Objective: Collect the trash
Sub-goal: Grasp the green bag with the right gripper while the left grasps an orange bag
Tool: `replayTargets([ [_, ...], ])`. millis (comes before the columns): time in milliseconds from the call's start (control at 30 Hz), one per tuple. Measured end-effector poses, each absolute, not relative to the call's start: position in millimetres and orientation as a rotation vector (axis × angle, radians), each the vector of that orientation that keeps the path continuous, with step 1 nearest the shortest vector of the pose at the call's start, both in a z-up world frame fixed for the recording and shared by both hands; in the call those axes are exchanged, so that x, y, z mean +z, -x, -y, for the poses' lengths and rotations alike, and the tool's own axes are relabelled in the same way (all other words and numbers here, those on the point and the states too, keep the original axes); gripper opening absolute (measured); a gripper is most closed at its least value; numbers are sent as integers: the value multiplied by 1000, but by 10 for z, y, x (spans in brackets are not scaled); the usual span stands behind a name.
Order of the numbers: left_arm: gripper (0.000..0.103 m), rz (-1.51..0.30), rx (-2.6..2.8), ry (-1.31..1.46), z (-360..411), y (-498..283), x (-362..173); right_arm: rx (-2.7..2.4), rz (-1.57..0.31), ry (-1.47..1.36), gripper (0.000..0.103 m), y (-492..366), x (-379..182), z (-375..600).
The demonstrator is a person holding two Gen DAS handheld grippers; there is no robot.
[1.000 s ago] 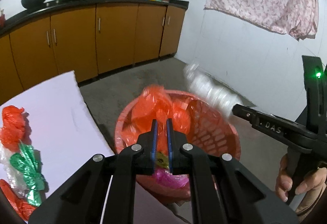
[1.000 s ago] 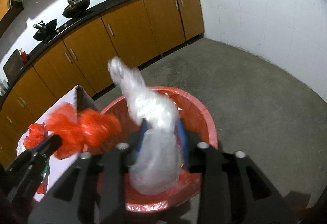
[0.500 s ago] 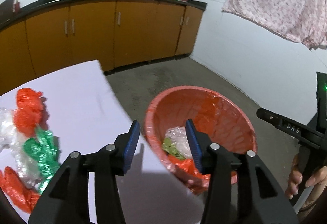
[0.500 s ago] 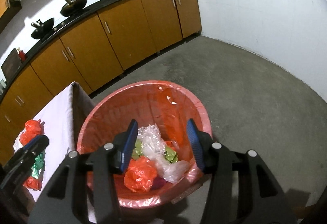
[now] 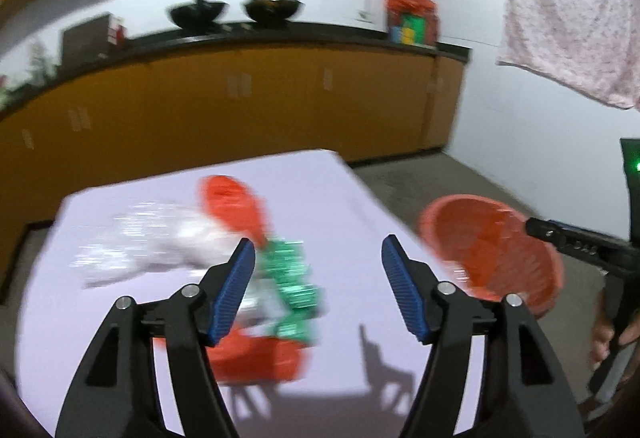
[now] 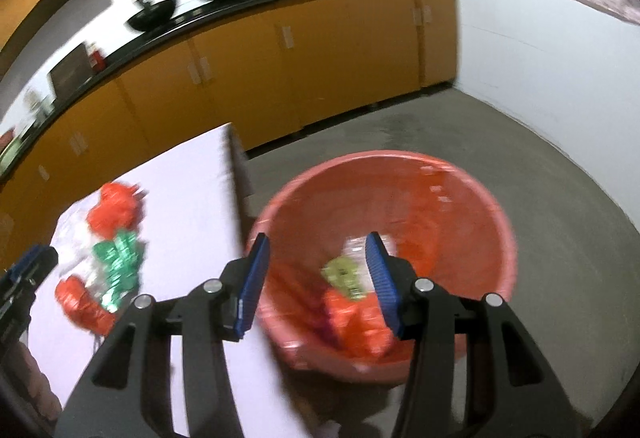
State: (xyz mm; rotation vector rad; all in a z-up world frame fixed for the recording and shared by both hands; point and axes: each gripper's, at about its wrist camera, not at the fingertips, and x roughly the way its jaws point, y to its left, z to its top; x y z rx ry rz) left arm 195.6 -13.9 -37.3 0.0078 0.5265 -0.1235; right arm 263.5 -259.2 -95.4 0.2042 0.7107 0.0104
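Left gripper [image 5: 318,270], empty and its jaws opening, faced the bags [image 5: 288,278] beside the basket [image 6: 472,198] to grab more; right gripper [image 6: 316,274] hung released above it.

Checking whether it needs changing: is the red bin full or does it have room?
Room left. The red bin holds only a few wrappers at its bottom.

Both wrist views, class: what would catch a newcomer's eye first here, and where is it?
The big red basket on the floor beside the white table, with crumpled trash already in its bottom. Next, the heap of red, green and clear plastic bags lying on the table. The left gripper, jaws opening and with nothing between them, faces that heap.
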Motion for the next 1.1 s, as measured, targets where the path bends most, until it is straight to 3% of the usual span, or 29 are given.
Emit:
replayTargets([
  [500,82,-535,279,73,-1405,-1670,-652,307,-783,-97,50,-2823,-1127,828],
  [867,90,-550,246,129,-1555,-1678,-783,315,-850,-49,50,-3153,-1423,366],
  [900,91,-552,237,128,-1528,-1682,-797,315,-859,-42,46,-3181,-1447,354],
  [933,91,-555,228,128,-1502,-1690,-805,320,-867,-37,34,-3207,-1473,347],
  [1100,93,-568,168,122,-1322,-1736,-834,321,-870,-19,29,-3203,-1544,390],
])
